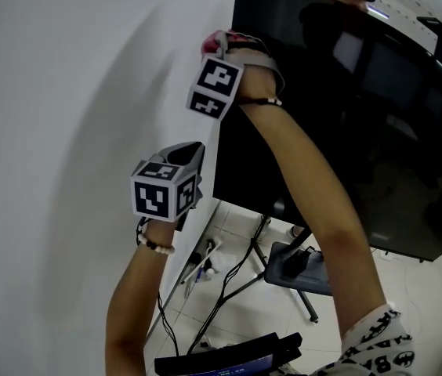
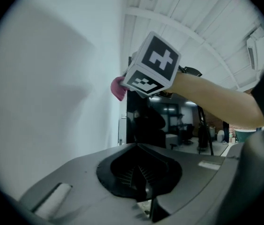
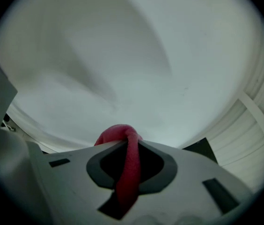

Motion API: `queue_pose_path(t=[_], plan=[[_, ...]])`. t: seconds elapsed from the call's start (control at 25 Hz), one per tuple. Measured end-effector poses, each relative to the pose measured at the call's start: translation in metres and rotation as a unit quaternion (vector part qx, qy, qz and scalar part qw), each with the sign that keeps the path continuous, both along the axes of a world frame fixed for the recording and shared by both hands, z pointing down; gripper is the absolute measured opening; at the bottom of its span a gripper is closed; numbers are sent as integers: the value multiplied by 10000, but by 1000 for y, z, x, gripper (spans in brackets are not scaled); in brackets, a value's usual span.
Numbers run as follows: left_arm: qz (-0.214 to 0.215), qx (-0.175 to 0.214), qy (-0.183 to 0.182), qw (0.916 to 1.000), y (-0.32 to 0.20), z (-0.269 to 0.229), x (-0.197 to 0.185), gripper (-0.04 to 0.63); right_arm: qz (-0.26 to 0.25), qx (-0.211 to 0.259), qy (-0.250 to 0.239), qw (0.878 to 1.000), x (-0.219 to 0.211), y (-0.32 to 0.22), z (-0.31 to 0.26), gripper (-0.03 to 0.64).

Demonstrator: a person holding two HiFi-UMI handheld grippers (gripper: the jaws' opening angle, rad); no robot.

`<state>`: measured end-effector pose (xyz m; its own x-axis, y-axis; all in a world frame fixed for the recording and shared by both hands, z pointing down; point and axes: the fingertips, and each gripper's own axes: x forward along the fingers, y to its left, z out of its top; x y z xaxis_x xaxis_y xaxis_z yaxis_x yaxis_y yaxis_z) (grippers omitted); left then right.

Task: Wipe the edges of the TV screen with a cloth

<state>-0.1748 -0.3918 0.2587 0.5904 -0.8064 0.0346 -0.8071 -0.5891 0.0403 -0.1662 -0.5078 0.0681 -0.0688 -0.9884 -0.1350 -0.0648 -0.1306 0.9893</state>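
The black TV screen (image 1: 346, 131) stands on a stand close to a white wall. My right gripper (image 1: 221, 47) is raised to the upper part of the TV's left edge and is shut on a pink cloth (image 1: 215, 41). In the right gripper view the cloth (image 3: 128, 165) hangs folded between the closed jaws of the right gripper (image 3: 125, 142). My left gripper (image 1: 195, 150) hovers lower down, just left of the TV's left edge, pointing upward. In its own view the left gripper (image 2: 138, 146) is shut and empty, facing the pink cloth (image 2: 118, 88) and the TV (image 2: 169, 121).
The white wall (image 1: 64, 116) fills the left side, right behind the TV edge. Below are the stand's legs (image 1: 260, 276), a grey tray (image 1: 303, 266), cables (image 1: 205, 269) on the tiled floor, and a dark device (image 1: 229, 359) at the bottom edge.
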Motion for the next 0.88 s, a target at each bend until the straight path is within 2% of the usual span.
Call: queue_pose_path(t=[0.16, 0.32, 0.52, 0.76, 0.88], plan=[[-211, -302, 30, 9993, -9, 39, -10, 6, -100, -389, -309, 9987, 6, 1, 57, 55], [-337, -378, 20, 9987, -1, 70, -19, 6, -197, -620, -542, 9964, 8, 4, 119, 57], [-421, -508, -5, 9978, 11, 100, -22, 6, -193, -954, -703, 9928, 14, 7, 177, 56], [-377, -864, 116, 9955, 13, 144, -21, 6, -277, -1200, -944, 9879, 18, 4, 252, 55], [-375, -1023, 173, 9939, 9, 165, -16, 6, -277, -1350, -885, 9865, 26, 1, 293, 55]])
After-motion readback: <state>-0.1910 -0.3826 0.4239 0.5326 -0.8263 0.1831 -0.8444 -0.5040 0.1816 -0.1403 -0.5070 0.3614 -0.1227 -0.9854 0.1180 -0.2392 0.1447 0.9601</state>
